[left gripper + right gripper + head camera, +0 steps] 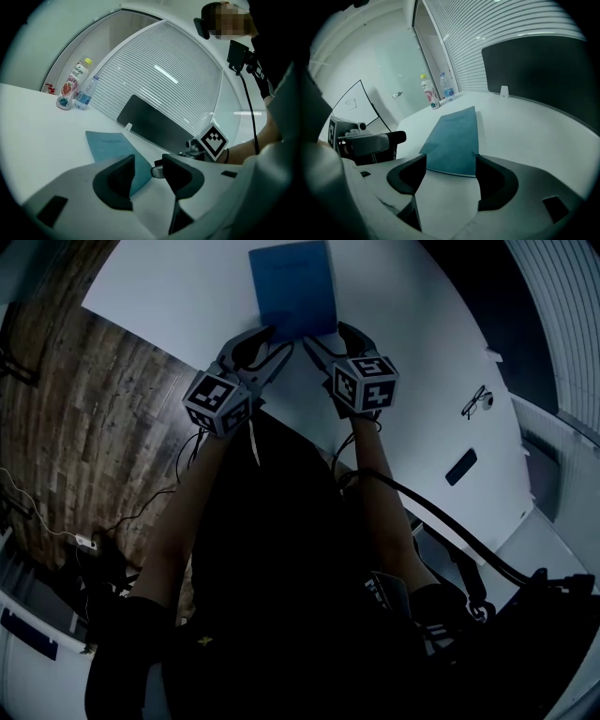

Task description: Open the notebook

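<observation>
White counter (159,306) is carrying everything. Blue notebook (292,292) is lying flat and closed, cover down, out from the counter's near edge toward the middle, its near short edge facing the person. Left hand-held gripper (148,165) is hovering at the notebook's near left corner, jaws spread wide and gripping nothing; that corner is showing between the jaws with no pad on it. Right hand-held gripper (451,161) is sitting at the near right corner, angled down, jaws also gaping wide and empty, the near edge framed between them. Two bottles (75,86) are standing at a far counter corner, well apart from the work.

Step in hand, as I judge it: approaching, nothing grasped yet. Next move is probably calling for one jaw slipping under the cover edge and lifting, the other gripper pinning the pages.
</observation>
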